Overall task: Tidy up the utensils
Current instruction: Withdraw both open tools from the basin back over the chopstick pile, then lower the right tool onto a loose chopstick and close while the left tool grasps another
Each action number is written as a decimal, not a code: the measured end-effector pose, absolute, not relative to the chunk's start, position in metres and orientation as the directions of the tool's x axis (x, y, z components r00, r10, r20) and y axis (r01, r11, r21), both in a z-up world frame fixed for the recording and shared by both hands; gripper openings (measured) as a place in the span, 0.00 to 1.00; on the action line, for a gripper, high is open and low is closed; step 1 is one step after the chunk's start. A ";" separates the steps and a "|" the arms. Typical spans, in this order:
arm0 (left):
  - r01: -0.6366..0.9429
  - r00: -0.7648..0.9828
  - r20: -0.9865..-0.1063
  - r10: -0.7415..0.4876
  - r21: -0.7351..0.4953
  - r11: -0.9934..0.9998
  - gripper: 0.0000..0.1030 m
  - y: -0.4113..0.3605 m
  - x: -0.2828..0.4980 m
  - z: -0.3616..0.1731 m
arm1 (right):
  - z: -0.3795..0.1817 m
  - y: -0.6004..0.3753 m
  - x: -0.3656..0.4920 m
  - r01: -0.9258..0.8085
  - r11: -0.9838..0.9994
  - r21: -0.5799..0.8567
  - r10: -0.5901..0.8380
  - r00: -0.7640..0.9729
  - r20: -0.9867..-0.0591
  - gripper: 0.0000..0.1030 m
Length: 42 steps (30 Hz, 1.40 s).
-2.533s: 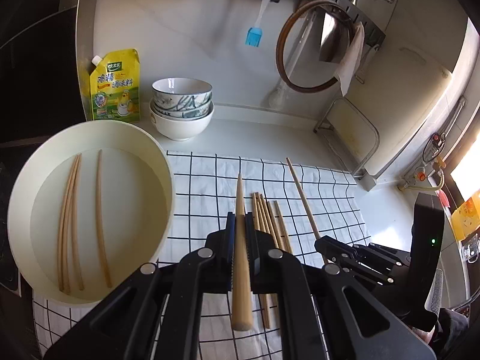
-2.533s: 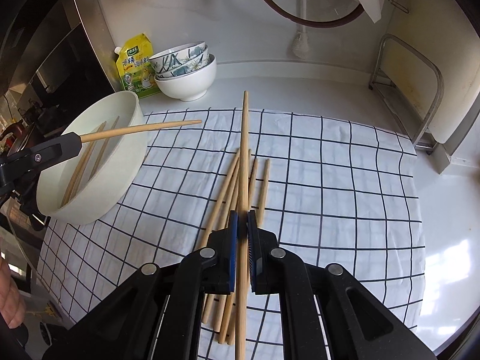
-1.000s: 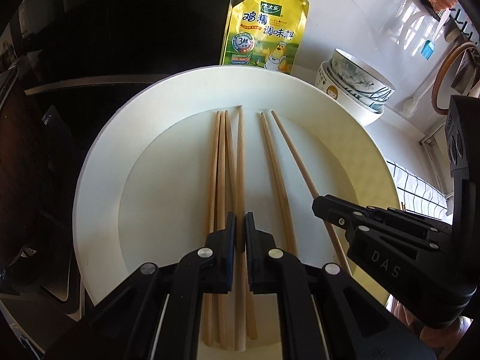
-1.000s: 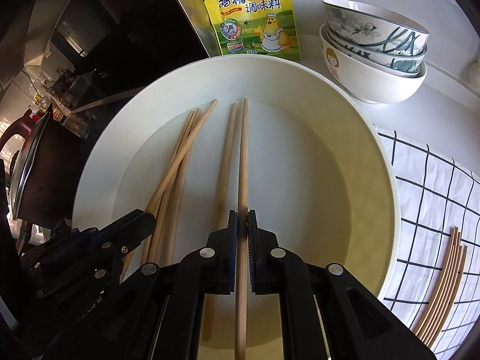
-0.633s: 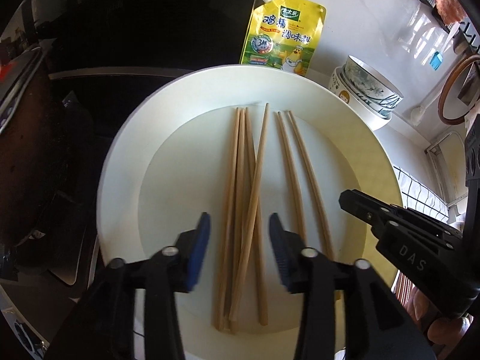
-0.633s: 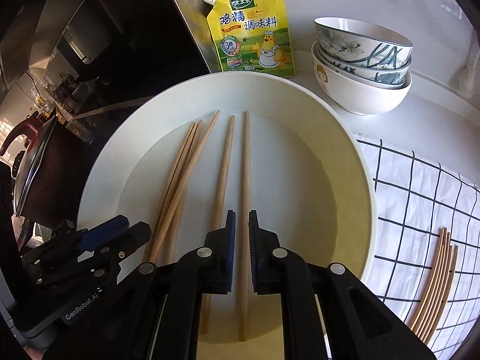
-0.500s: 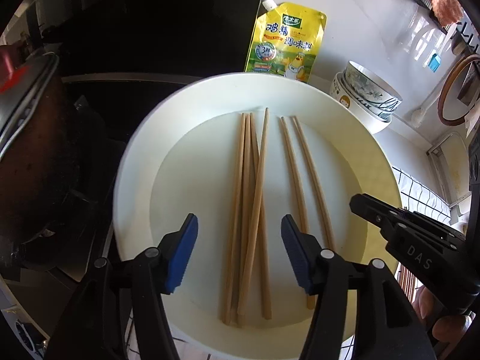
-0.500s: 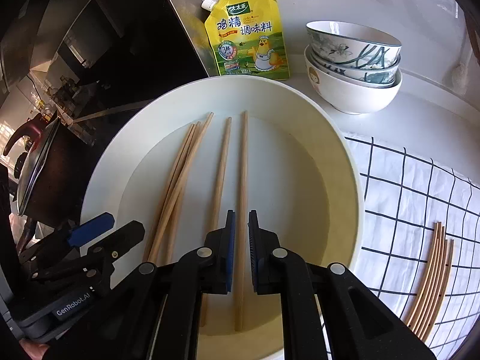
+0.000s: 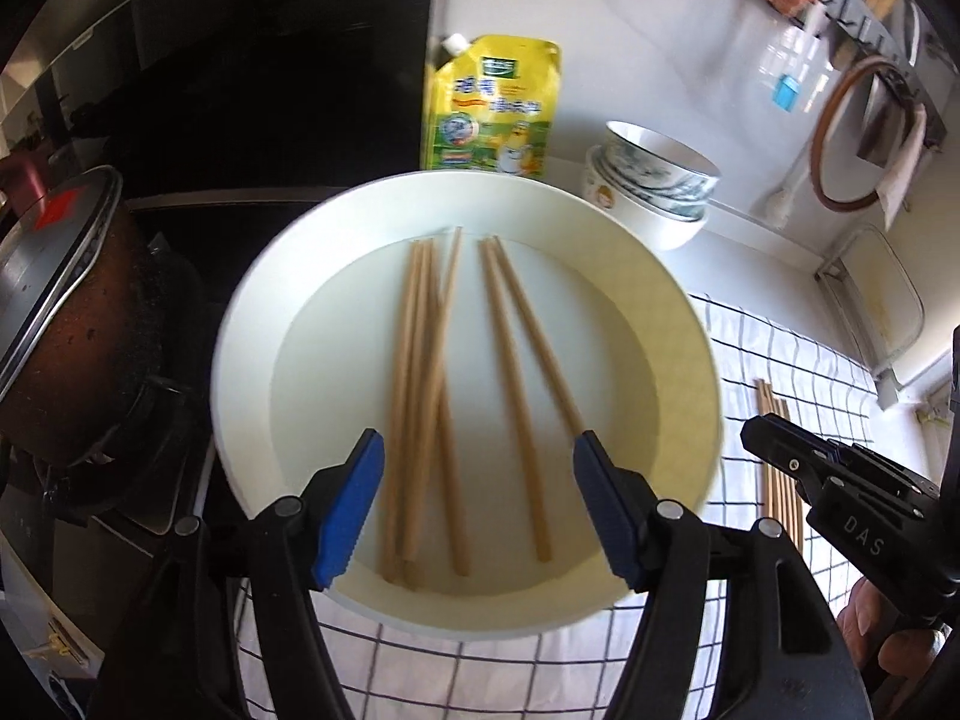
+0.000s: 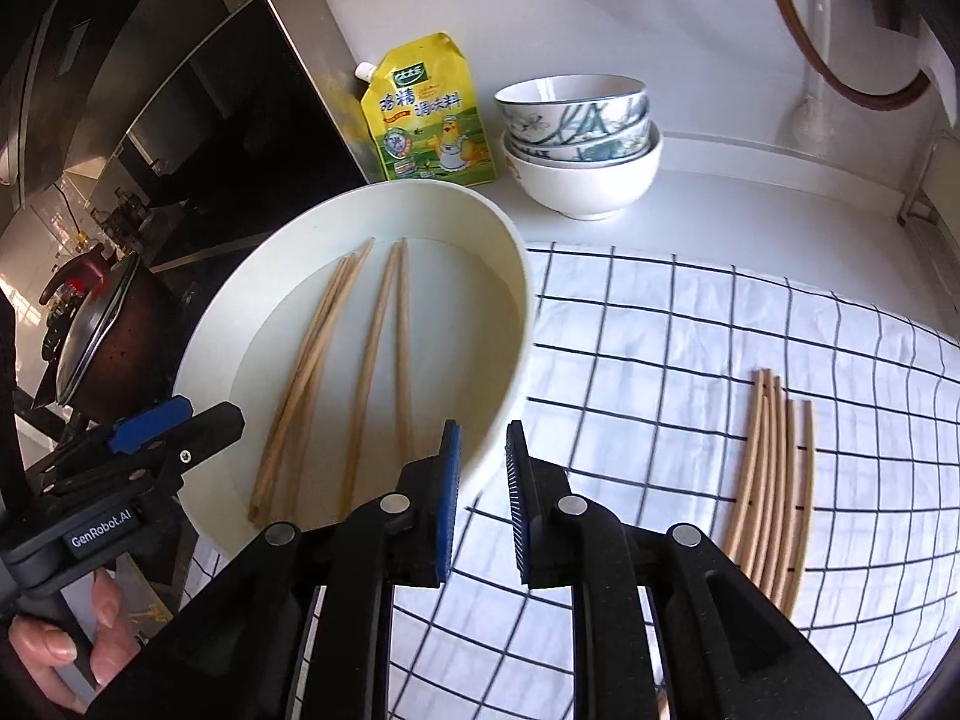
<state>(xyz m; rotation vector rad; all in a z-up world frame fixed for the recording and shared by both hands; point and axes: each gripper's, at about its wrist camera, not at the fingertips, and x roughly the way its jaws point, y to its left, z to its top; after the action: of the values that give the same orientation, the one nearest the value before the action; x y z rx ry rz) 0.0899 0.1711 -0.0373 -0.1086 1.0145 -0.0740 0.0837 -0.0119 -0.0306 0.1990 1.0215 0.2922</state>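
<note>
Down in the left wrist view, the left gripper (image 9: 474, 501) hangs over a wide white basin (image 9: 252, 324), its blue-padded jaws wide and opening further, with nothing pinched between them. Six wooden chopsticks (image 9: 432, 396) lie flat on the basin floor: a bunch of four to the left, partly crossing one another, and a pair to the right. Behind the basin stand one yellow seasoning pouch (image 9: 492, 105) and a stack of three bowls (image 9: 651, 180). At the right edge the right gripper (image 9: 780, 450) shows above a checked cloth (image 9: 810, 372), where more loose chopsticks (image 9: 774, 450) lie, too hidden to count. One dark lidded pot (image 9: 66, 312) sits at the left. Next, in the right wrist view, the right gripper (image 10: 483, 492) has its jaws a narrow way apart and opening, empty, poised over the near rim of the basin (image 10: 516, 276). The chopsticks in the basin (image 10: 366, 360) lie lengthways, about six, though the left ones blur together. On the checked cloth (image 10: 660, 330) to the right five remaining chopsticks (image 10: 774, 480) lie side by side, well apart from the basin. The left gripper (image 10: 174, 420) enters at lower left, held by a hand (image 10: 66, 642).
</note>
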 end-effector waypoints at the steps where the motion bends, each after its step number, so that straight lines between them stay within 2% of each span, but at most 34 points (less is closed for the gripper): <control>1: 0.025 0.525 -0.843 -0.121 -0.127 0.992 0.62 0.164 0.088 -0.036 | -0.032 -0.020 0.079 -0.134 0.946 0.294 0.321 0.489 -0.811 0.16; 11: 0.157 0.513 -0.835 -0.200 -0.138 0.978 0.62 0.088 0.069 -0.028 | -0.042 -0.098 0.036 -0.007 0.970 0.243 0.214 0.501 -0.839 0.20; 22: 0.274 0.450 -0.852 -0.269 -0.155 0.949 0.64 0.011 0.052 -0.046 | -0.067 -0.160 0.005 0.086 0.975 0.205 0.143 0.466 -0.873 0.23; 31: 0.288 0.398 -0.882 -0.254 -0.143 0.947 0.65 -0.017 0.044 -0.076 | -0.089 -0.167 0.001 0.071 0.976 0.208 0.156 0.438 -0.885 0.25; 42: 0.253 0.380 -0.900 -0.214 -0.121 0.960 0.67 -0.017 0.043 -0.095 | -0.113 -0.157 0.012 0.041 0.978 0.206 0.171 0.416 -0.893 0.26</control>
<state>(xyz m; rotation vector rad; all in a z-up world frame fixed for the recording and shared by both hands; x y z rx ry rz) 0.0435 -0.0170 -0.0949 0.0392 1.1427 -0.2982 0.0121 -0.1570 -0.1129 0.2081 1.1410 0.0822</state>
